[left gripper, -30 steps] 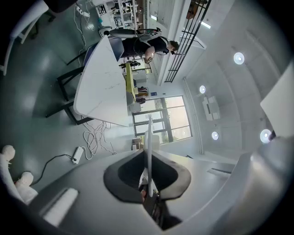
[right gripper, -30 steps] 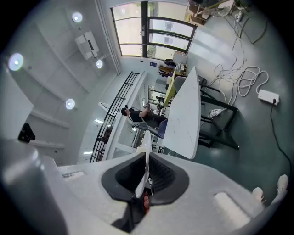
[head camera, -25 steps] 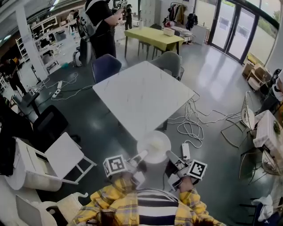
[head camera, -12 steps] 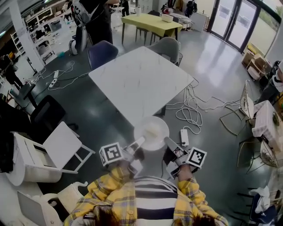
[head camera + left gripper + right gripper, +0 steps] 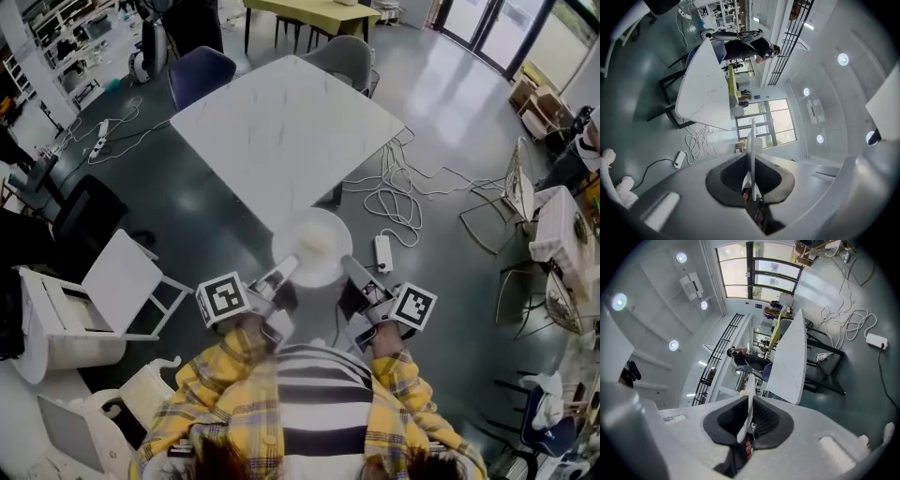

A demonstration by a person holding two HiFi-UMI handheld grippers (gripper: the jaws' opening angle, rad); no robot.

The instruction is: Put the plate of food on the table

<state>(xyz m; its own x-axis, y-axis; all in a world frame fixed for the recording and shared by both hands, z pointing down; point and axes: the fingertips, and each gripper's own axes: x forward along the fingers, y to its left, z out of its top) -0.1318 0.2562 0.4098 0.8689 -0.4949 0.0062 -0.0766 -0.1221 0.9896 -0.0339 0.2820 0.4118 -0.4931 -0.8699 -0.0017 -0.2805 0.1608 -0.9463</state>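
A white plate (image 5: 312,246) with a pale heap of food (image 5: 316,240) hangs over the grey floor, just short of the near corner of the white marble-look table (image 5: 281,131). My left gripper (image 5: 282,273) is shut on the plate's left rim and my right gripper (image 5: 350,270) is shut on its right rim. The left gripper view has the plate edge-on (image 5: 752,150), pinched in my left gripper (image 5: 751,180), with the table (image 5: 703,89) beyond. In the right gripper view the plate's rim (image 5: 749,401) sits in my right gripper (image 5: 749,422), facing the table (image 5: 792,362).
A grey chair (image 5: 349,56) and a blue chair (image 5: 199,70) stand at the table's far sides. Loose cables (image 5: 403,202) and a power strip (image 5: 382,253) lie on the floor to the right. A white folding chair (image 5: 112,291) and a black chair (image 5: 84,216) stand at the left.
The plate, held by both grippers, has travelled forward toward the table. The table's near corner now lies much closer to the plate's far rim.
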